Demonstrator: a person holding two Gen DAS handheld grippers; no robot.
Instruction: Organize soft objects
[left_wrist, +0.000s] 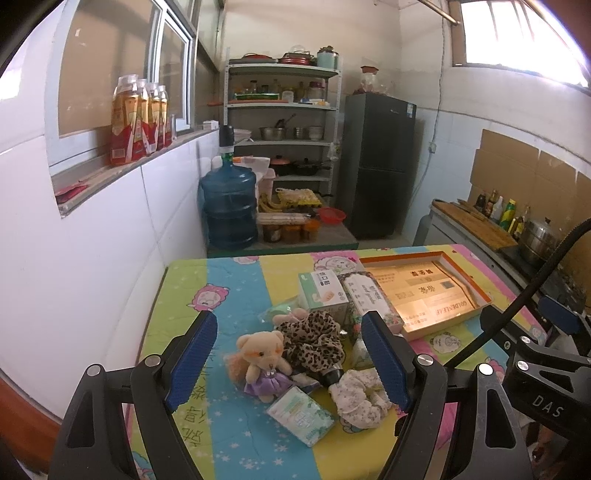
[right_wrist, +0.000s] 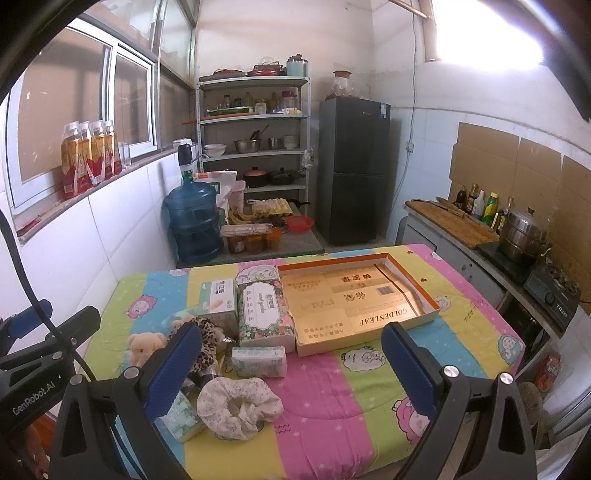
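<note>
Bear (left_wrist: 263, 363) sits on the desk (left_wrist: 229, 435) dead ahead at 12 o'clock between the left gripper's (left_wrist: 290, 363) spread fingers, which hold nothing. Right gripper (right_wrist: 291, 373) is likewise wide apart and unladen; the floral scrunchie (right_wrist: 236, 406) lies at its 10 o'clock. Left appears nearer the bear.

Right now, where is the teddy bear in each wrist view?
Left wrist: the teddy bear sits low centre, between the open fingers, beside the leopard scrunchie.
Right wrist: it is at the left, partly behind the left finger.
Shared landmark: gold box.
</note>
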